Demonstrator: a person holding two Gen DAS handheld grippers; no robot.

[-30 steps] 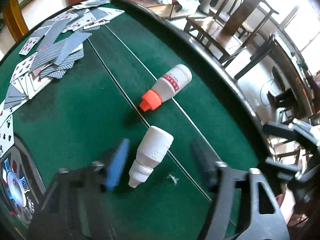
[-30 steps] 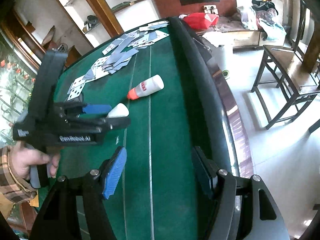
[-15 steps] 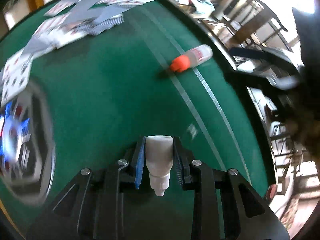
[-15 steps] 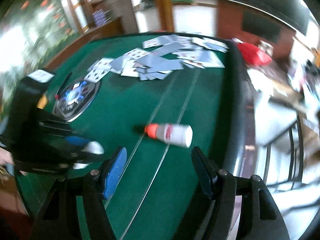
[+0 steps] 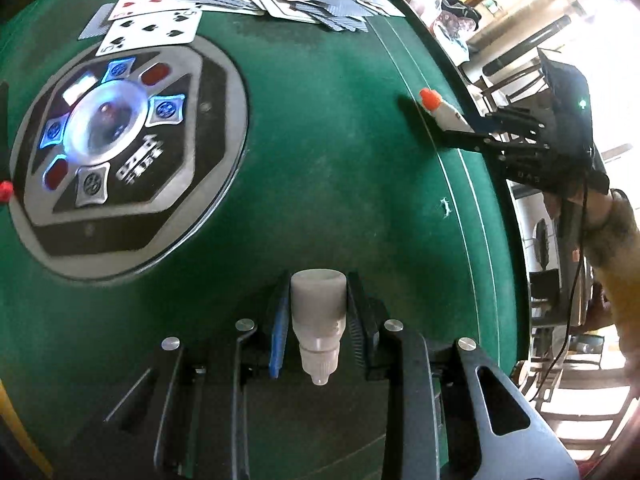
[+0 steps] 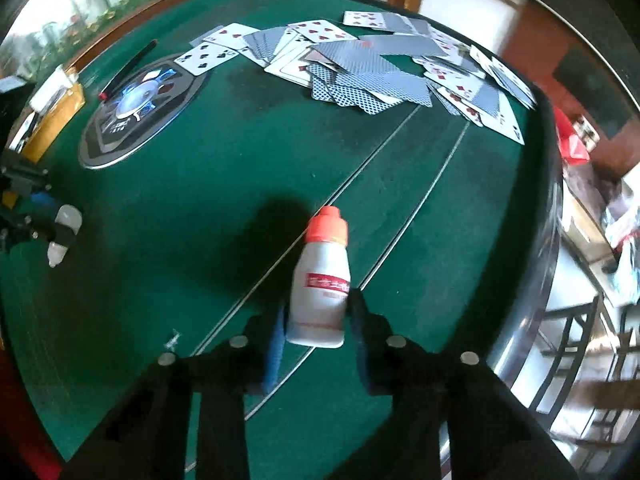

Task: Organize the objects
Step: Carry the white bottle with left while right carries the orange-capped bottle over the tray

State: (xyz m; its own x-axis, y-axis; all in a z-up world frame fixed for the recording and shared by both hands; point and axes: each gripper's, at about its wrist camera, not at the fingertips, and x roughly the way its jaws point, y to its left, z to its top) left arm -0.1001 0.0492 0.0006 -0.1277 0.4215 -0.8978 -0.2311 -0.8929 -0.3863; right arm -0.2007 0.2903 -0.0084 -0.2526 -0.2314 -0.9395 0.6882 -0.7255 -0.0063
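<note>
Gripping a plain white dropper bottle [image 5: 318, 312] at lower centre of the left view: left hand-held gripper [image 5: 318, 320] closed on its body, nozzle pointing back toward the camera, lifted above the green table [image 5: 320, 160]. Same bottle visible at the left edge of the right view. Clamped likewise at lower centre of the right view: right hand-held gripper [image 6: 318, 320] tight on an orange-capped white bottle [image 6: 320, 284], cap pointing away. Whether that bottle touches the felt, cannot tell. Scattered playing cards [image 6: 360, 64] across the upper frame. Lit round console [image 5: 116, 144] at upper left of the left view.
</note>
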